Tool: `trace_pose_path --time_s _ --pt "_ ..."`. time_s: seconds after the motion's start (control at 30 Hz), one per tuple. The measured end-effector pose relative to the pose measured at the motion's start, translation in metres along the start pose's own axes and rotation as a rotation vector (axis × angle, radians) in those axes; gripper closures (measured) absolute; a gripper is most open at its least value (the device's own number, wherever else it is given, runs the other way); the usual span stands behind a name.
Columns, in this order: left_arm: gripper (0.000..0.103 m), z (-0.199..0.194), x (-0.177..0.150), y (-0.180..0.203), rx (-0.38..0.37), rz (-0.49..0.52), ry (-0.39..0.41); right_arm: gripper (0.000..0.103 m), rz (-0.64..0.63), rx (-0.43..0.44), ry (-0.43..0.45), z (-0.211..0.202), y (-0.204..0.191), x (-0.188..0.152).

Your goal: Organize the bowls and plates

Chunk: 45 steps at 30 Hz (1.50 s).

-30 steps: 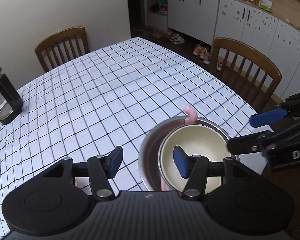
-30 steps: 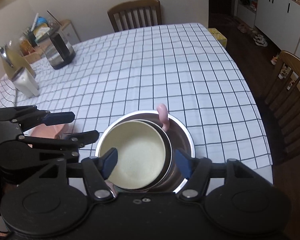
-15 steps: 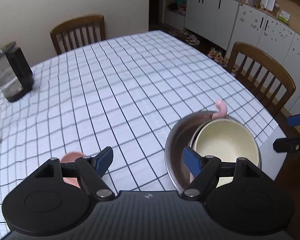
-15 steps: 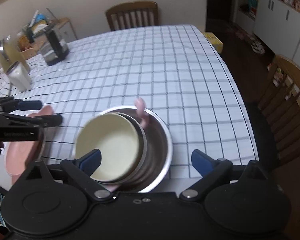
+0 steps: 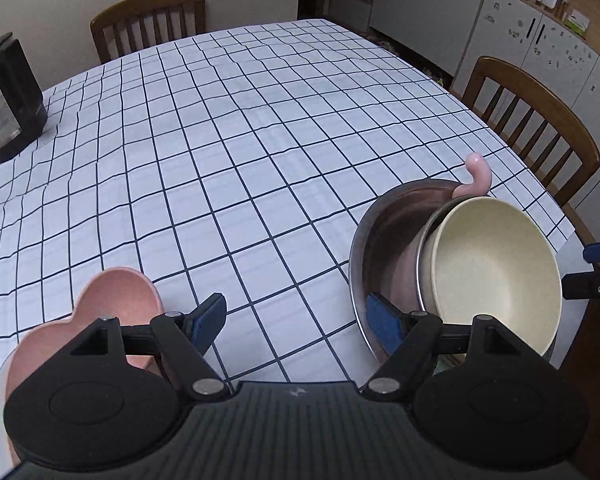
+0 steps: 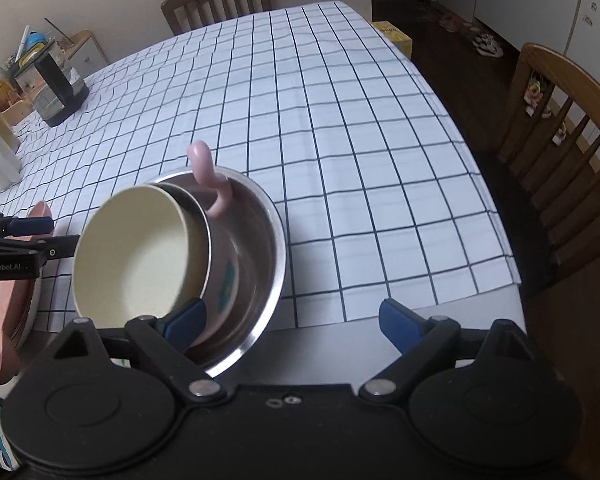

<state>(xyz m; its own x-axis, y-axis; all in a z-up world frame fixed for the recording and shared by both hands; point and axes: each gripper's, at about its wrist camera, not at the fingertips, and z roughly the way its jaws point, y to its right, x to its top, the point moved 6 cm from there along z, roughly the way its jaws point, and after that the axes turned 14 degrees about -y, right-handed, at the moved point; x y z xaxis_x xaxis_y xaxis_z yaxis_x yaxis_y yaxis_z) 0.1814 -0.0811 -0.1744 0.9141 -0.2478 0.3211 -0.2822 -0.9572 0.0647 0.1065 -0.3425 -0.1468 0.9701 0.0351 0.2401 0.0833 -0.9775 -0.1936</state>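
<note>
The checked tablecloth [image 5: 260, 128] runs wide and bare ahead of both grippers; its near edge lies just under them. The steel bowl [image 6: 260, 240] sits at that edge, nesting a cream bowl [image 6: 140, 256] and pink cup [image 6: 216, 200]. The right gripper [image 6: 292, 320], closing slightly, spans its rim without gripping. The left gripper [image 5: 296, 320] gapes empty beside a pink heart dish [image 5: 116, 296].

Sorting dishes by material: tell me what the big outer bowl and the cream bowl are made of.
Big outer bowl: looks like stainless steel, shiny, with mirror-like reflections along its rim and wall. Cream bowl: matte, opaque and without glare, probably plastic or a similar moulded material; ceramic cannot be excluded.
</note>
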Motion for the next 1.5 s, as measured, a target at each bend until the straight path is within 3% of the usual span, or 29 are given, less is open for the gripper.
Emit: trace_pose_path --time_s 0.4,0.47,0.6,0.77,1.07,1.23,1.5 --pt "0.028 0.014 0.003 0.014 -0.010 0.027 -0.014 0.028 0.034 0.031 -0.031 0.020 -0.004 -0.005" --pt "0.037 0.016 0.004 0.015 -0.017 0.027 -0.020 0.031 0.030 0.032 -0.033 0.021 -0.007 -0.005" --pt "0.043 0.019 0.008 0.016 -0.031 0.023 -0.025 0.039 0.033 0.031 -0.045 0.025 -0.009 -0.005" --pt "0.066 0.022 0.014 0.016 -0.063 0.013 -0.045 0.052 0.041 0.030 -0.051 0.027 -0.009 -0.004" --pt "0.087 0.026 0.018 0.021 -0.131 -0.009 -0.083 0.070 0.055 0.030 -0.064 0.028 -0.012 -0.001" --pt "0.092 0.027 0.018 0.024 -0.109 -0.007 -0.079 0.086 0.049 0.045 -0.066 0.028 -0.016 -0.001" --pt "0.092 0.025 0.014 0.025 -0.093 -0.018 -0.090 0.087 0.047 0.023 -0.063 0.028 -0.018 -0.001"
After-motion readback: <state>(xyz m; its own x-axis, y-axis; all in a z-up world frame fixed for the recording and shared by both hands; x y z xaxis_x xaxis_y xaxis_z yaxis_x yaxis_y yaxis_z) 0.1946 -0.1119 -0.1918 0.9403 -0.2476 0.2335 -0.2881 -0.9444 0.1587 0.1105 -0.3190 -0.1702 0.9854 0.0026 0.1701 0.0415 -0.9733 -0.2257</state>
